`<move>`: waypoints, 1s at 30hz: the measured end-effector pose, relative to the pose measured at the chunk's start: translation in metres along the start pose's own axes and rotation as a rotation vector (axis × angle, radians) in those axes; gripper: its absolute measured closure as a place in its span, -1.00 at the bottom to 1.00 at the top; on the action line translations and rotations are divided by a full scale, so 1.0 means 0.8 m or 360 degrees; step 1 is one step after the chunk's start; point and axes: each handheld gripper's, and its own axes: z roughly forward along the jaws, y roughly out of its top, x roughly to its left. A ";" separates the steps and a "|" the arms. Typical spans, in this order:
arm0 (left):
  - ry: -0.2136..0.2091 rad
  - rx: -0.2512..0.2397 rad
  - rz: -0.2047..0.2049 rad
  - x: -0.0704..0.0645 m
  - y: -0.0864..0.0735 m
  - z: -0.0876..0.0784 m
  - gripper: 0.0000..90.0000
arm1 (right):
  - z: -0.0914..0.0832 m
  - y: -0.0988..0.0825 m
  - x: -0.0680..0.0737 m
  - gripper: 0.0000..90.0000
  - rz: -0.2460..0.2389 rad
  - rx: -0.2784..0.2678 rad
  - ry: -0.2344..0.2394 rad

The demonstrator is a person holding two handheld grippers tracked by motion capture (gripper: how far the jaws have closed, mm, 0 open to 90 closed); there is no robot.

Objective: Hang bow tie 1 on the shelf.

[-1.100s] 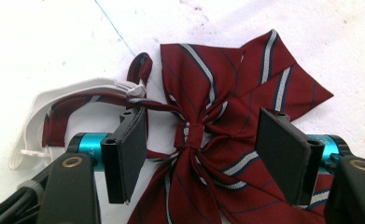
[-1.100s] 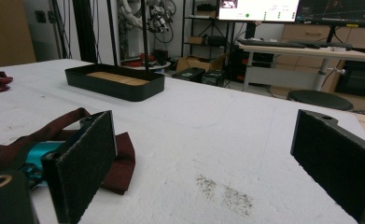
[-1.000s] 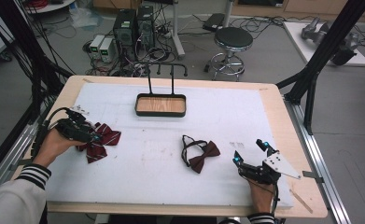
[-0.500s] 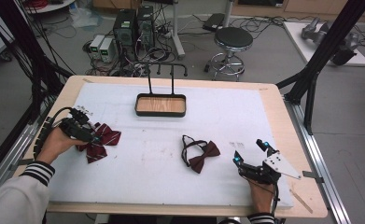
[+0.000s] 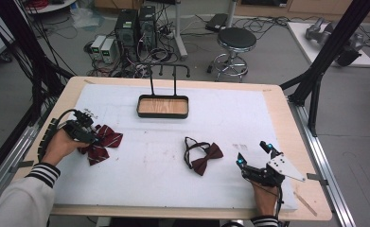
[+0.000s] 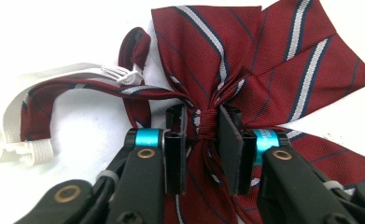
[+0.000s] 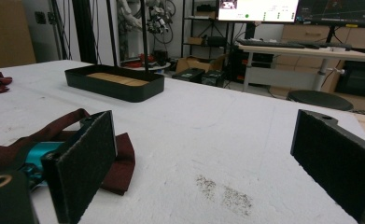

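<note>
Two bow ties lie before the tray. We pinch the soft, light striped bow tie at its firm knot with our left gripper; our right gripper stays wide open beside the plain bow tie.

Left gripper seen along its two black jaws, which rise from the bottom edge with turquoise collars behind the pads. The jaws stand on either side of the central knot of a dark red striped bow tie, close against it, with a narrow gap still between them. The bow's wings, marked with white and navy stripes, fan out above and to the right. Its neck strap, red cloth backed by white elastic with a white clasp, loops away to the left over the white table surface.
</note>
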 end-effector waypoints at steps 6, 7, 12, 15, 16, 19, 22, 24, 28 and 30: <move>0.0026 -0.0005 0.0011 -0.003 0.000 0.000 0.66 | 0.000 0.000 0.000 -0.87 -0.0001 0.0000 -0.0001; 0.0028 -0.0006 0.0014 -0.003 0.000 0.000 0.67 | 0.000 0.000 0.000 -0.87 -0.0003 -0.0002 0.0000; 0.0024 -0.0036 -0.0003 -0.002 -0.002 -0.001 0.67 | 0.000 0.000 0.000 -0.87 -0.0003 -0.0002 0.0002; 0.0015 -0.0070 0.0013 -0.003 -0.003 -0.003 0.67 | 0.000 0.000 0.000 -0.87 -0.0002 -0.0002 0.0001; 0.0017 -0.0083 0.0017 -0.003 -0.003 -0.003 0.67 | 0.000 0.000 0.000 -0.87 -0.0002 -0.0002 0.0000; 0.0027 -0.0129 0.0023 -0.005 -0.004 -0.006 0.67 | 0.000 0.000 0.000 -0.87 0.0003 0.0001 0.0001; 0.0017 -0.0188 0.0022 -0.005 -0.003 -0.010 0.67 | 0.000 0.000 0.000 -0.87 -0.0004 -0.0002 -0.0001; 0.0023 -0.0227 0.0034 -0.006 -0.002 -0.015 0.67 | 0.000 0.000 0.000 -0.87 -0.0003 -0.0002 -0.0001; 0.0028 -0.0325 0.0025 -0.008 0.001 -0.022 0.67 | 0.000 0.000 0.000 -0.87 -0.0004 -0.0002 -0.0001; 0.0037 -0.0369 0.0045 -0.009 0.002 -0.026 0.67 | 0.000 0.000 0.000 -0.87 -0.0003 -0.0002 -0.0002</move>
